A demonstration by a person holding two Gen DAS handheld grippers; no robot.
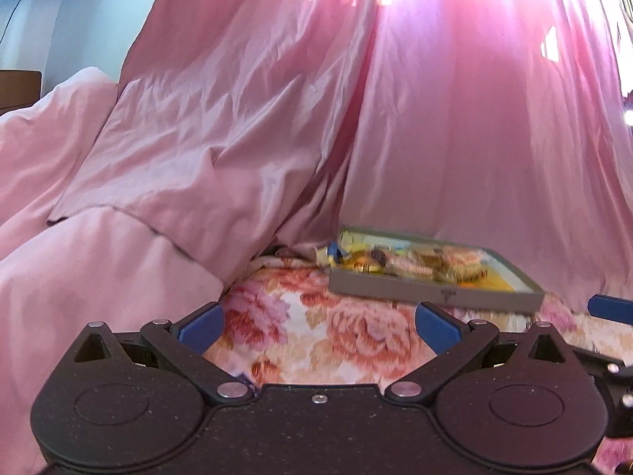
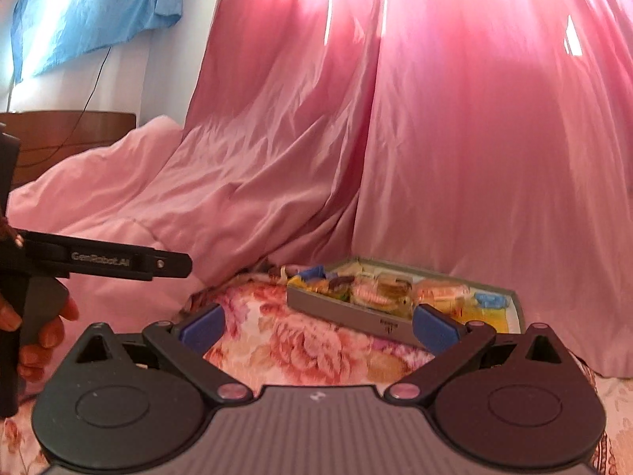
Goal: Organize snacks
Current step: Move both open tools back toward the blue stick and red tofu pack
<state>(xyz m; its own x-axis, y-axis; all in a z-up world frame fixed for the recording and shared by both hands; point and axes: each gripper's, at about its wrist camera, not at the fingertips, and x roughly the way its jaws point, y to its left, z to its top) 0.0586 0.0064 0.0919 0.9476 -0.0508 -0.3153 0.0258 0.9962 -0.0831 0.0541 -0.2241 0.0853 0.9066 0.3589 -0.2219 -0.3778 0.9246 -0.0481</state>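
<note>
While the left claw (image 1: pixel 319 326) sits spread apart and empty at lower centre of the left wrist view, a grey tray (image 1: pixel 431 291) of snacks (image 1: pixel 427 263) lies on the floral bed (image 1: pixel 348 332), right of centre. From the right wrist view, the right claw (image 2: pixel 319 326) gapes empty; the tray (image 2: pixel 348 310) sits centre-right. "GenRobot.AI" marks the other gripper, held by a hand (image 2: pixel 43 332) at left.

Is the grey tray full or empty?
Partly full: wrapped snacks fill the grey tray at its left and middle; its yellow floor shows bare at right.
</note>
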